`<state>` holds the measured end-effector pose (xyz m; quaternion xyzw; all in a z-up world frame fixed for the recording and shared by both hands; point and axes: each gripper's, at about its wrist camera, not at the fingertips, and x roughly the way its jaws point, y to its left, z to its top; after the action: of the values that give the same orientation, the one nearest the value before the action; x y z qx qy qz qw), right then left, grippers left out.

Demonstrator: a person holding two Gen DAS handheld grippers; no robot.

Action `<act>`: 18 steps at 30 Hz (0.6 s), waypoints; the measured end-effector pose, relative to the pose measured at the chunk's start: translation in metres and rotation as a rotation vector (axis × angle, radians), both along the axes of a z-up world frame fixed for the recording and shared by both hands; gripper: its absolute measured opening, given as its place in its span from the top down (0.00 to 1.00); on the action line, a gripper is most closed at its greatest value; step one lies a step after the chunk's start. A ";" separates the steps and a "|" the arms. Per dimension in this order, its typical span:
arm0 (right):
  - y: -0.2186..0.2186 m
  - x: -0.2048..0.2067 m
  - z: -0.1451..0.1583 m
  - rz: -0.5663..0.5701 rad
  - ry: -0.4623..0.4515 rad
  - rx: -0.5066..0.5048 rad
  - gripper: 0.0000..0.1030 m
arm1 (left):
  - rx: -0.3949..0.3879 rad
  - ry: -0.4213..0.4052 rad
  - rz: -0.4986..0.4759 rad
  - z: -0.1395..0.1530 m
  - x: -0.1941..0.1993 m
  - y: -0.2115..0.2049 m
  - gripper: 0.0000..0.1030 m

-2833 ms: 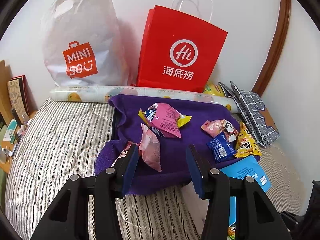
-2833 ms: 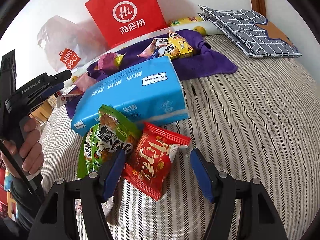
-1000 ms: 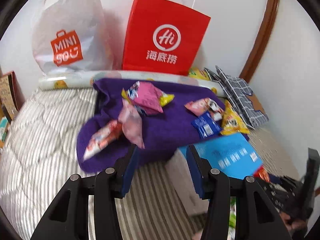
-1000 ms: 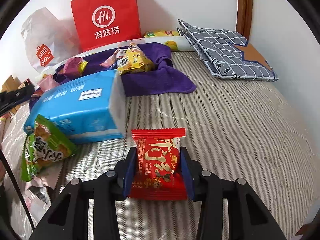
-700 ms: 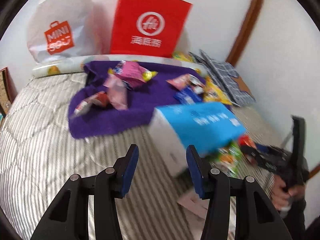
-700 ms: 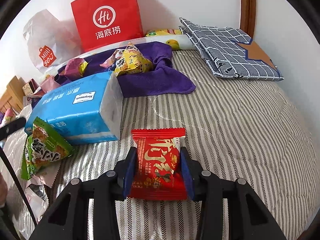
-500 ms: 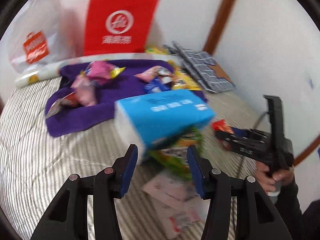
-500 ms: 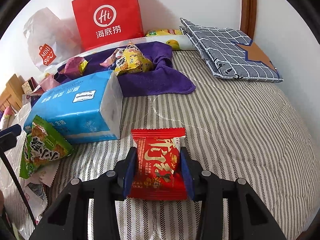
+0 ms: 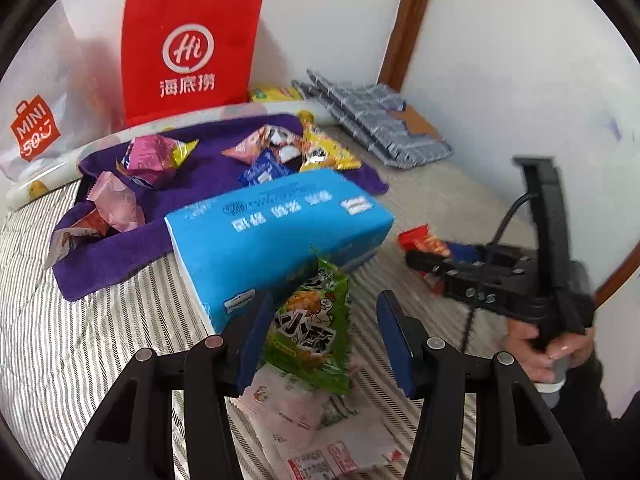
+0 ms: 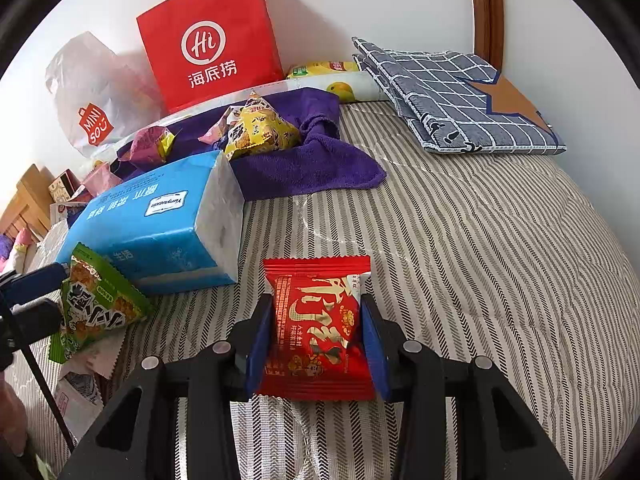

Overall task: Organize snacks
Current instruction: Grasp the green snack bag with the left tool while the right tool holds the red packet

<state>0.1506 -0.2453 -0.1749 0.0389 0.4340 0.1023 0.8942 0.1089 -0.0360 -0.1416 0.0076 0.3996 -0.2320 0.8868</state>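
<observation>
The red snack packet (image 10: 318, 326) stands between the two blue pads of the right gripper (image 10: 316, 346), which is clamped on its sides and holds it upright just above the striped bed cover (image 10: 460, 248). It is just to the right of the blue tissue pack (image 10: 148, 224), which lies on its side on the cover. In the left wrist view the same red packet (image 9: 420, 240) shows in the right gripper (image 9: 436, 264), near the right end of the tissue pack (image 9: 276, 232), with a hand (image 9: 548, 348) around the handle.

The green snack packet (image 9: 312, 328) leans against the front of the tissue pack. The left gripper (image 9: 324, 332) is around it with the jaws apart; they have just been opening further. The left pad seems close to the packet's edge, but I cannot tell if it touches; the right pad is clearly apart from it. Under the green packet lie some pale wrappers (image 9: 296, 412).

Behind the tissue pack lies a purple towel (image 9: 120, 248) with several small snacks on it: a pink packet (image 9: 150, 156), a dark blue packet (image 9: 264, 170) and a yellow packet (image 9: 324, 150). Farther behind the tissue pack, against the wall, stand a red paper bag (image 9: 188, 52) and a white Miniso plastic bag (image 9: 36, 120). To the right behind the tissue pack lies a folded grey checked cloth (image 10: 460, 92).
</observation>
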 end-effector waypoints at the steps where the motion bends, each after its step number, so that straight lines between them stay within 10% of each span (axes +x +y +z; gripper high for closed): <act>1: 0.000 0.000 0.000 0.000 0.000 0.001 0.61 | 0.019 0.008 0.001 -0.003 0.002 -0.002 0.48; 18: -0.004 0.001 0.000 0.001 0.006 0.045 0.60 | 0.054 0.053 -0.051 -0.025 0.017 -0.026 0.48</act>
<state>0.1513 -0.2496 -0.1749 0.0590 0.4345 0.1125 0.8917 0.1264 -0.0623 -0.1662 0.0358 0.4289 -0.2438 0.8691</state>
